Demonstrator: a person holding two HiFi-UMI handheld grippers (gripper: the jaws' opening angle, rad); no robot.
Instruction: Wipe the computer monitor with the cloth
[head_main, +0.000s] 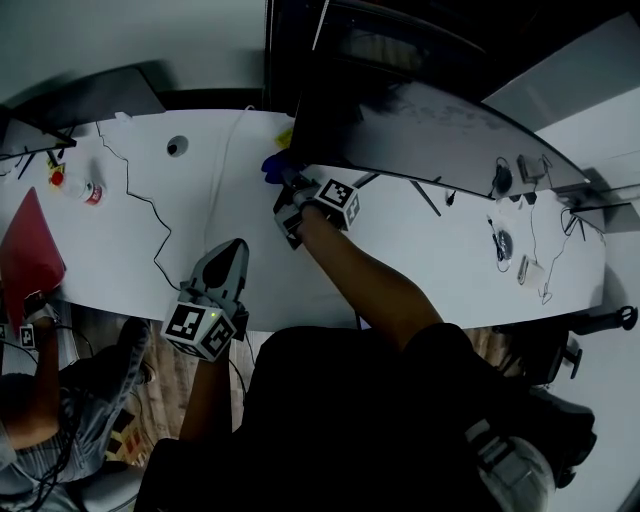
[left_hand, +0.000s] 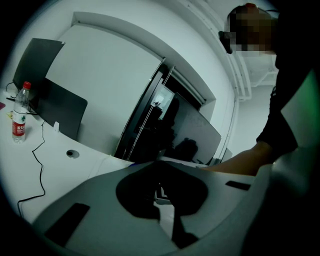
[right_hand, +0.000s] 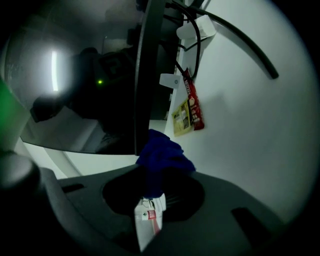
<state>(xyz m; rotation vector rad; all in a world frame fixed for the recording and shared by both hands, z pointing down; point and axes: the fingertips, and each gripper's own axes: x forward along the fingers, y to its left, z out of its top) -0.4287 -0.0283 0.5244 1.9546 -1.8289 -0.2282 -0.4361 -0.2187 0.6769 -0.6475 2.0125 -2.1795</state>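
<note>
The dark computer monitor (head_main: 420, 120) stands at the back of the white desk (head_main: 400, 250). My right gripper (head_main: 286, 183) is shut on a blue cloth (head_main: 274, 165) at the monitor's lower left corner. In the right gripper view the cloth (right_hand: 162, 157) bunches out of the jaws right beside the screen's edge (right_hand: 145, 75), and its white label (right_hand: 147, 220) hangs down. My left gripper (head_main: 234, 252) hovers over the desk's front edge, well short of the monitor, fingers together and holding nothing (left_hand: 161, 192).
A water bottle (head_main: 85, 190) and a red folder (head_main: 30, 250) lie at the desk's left, with a black cable (head_main: 140, 200) between. Small gadgets and cords (head_main: 505, 245) sit at the right. Snack packets (right_hand: 187, 112) lie behind the monitor. Another person (head_main: 40, 400) sits at the lower left.
</note>
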